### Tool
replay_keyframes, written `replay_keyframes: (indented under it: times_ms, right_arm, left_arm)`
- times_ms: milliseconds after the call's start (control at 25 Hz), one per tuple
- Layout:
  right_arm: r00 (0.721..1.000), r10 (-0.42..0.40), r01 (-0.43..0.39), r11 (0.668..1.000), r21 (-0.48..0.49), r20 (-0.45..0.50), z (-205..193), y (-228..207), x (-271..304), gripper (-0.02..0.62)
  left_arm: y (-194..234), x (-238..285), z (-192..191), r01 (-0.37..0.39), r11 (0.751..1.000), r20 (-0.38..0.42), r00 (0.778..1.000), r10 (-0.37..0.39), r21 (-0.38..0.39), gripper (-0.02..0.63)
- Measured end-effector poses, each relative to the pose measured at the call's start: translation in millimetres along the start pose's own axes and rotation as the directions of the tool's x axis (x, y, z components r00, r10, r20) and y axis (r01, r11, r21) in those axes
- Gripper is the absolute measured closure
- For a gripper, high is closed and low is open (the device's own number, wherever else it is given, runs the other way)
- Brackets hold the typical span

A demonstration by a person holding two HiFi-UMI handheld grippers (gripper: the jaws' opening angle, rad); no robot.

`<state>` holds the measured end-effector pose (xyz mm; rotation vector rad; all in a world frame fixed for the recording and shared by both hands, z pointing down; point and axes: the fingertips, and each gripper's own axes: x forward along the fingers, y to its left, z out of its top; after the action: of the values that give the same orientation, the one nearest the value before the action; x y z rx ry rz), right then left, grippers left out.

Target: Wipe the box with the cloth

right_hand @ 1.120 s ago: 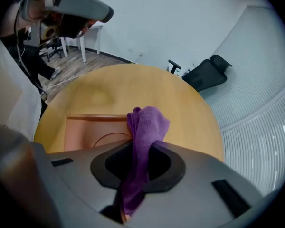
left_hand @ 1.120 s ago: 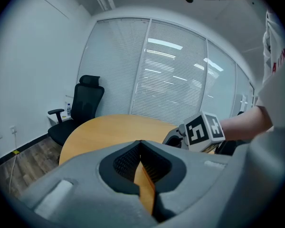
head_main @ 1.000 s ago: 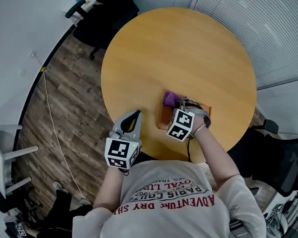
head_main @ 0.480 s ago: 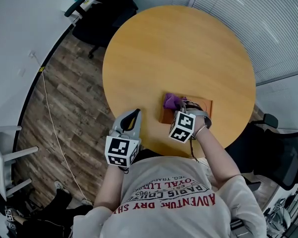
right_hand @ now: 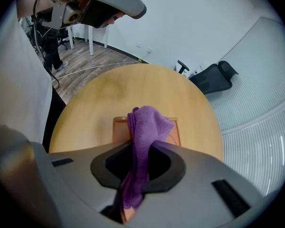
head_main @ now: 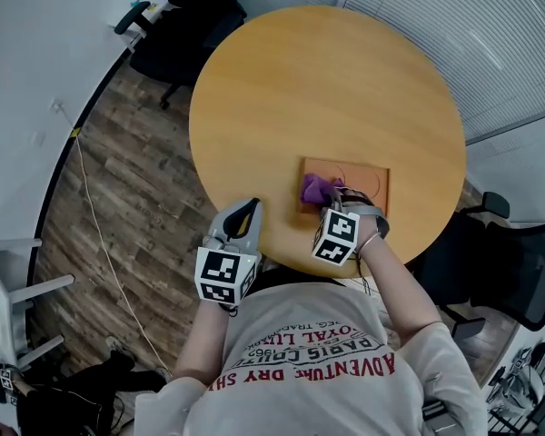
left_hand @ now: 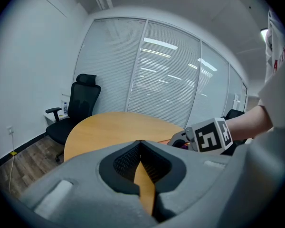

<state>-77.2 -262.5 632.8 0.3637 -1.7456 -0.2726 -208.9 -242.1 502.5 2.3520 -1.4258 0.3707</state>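
Out past the left side of the round, light wooden table (head_main: 327, 80), a thin pale cable (head_main: 95, 216) trails over the dark plank floor. A black office chair (head_main: 186, 34) stands at the table's far left edge.

My left gripper (head_main: 247, 209) sits at the table's near left edge, pointing in over the top. In the left gripper view its grey jaws are pressed together at the tips (left_hand: 141, 142), with nothing between them (only a sliver of tabletop shows through the slit below).

Further right, the flat, rectangular reddish-brown box (head_main: 363, 175) lies on the table close to its near edge. A crumpled purple cloth (head_main: 313, 187) rests on the box's near left part.

My right gripper (head_main: 331, 195) comes in from the table's near edge and pinches that cloth. In the right gripper view the jaws are clamped on it (right_hand: 141, 150): the purple fabric (right_hand: 149, 122) runs up through the gap and bunches beyond the tips, with the box (right_hand: 119, 127) showing beneath and to either side of it. My right hand (head_main: 368, 234) holds the handle just off the table's rim.

Beyond the table's far right edge hang white window blinds (head_main: 472, 44).
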Motion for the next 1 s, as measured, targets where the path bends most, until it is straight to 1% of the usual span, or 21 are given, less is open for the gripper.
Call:
replay_keyframes:
  times_ms: [280, 520, 680, 760, 880, 1000]
  right_arm:
    - [1.0, -0.007, 0.007, 1.0, 0.03, -0.014, 6.0, 24.0, -11.1, 0.532]
    - [0.999, -0.02, 0.022, 0.998, 0.065, -0.034, 8.5, 44.3, -16.7, 0.532]
    - [0.999, 0.015, -0.011, 0.996, 0.09, -0.046, 8.3, 65.3, -20.9, 0.532]
    - [0.999, 0.03, -0.024, 0.993, 0.119, -0.042, 6.2, 74.2, -25.1, 0.532]
    - [0.999, 0.023, -0.019, 0.986, 0.167, -0.023, 5.2, 73.7, -34.6, 0.532]
    - [1.0, -0.009, 0.008, 0.98, 0.199, 0.002, -1.5, 59.0, -47.2, 0.532]
  left_arm:
    - [-3.5, -20.2, -9.1, 0.026, 1.0, -0.003, 1.0, -0.026, 0.011, 0.597]
    - [-6.1, -35.5, -17.2, 0.069, 0.997, -0.01, 0.998, -0.069, 0.032, 0.597]
    - [-6.0, -41.6, -19.7, 0.088, 0.995, -0.014, 0.996, -0.088, 0.042, 0.597]
    - [-7.9, -42.2, -19.9, 0.097, 0.994, -0.018, 0.995, -0.096, 0.046, 0.597]
    - [-11.2, -39.1, -17.3, 0.112, 0.992, -0.016, 0.994, -0.111, 0.061, 0.597]
    - [-20.2, -31.8, -10.2, 0.122, 0.99, -0.006, 0.992, -0.122, 0.069, 0.597]
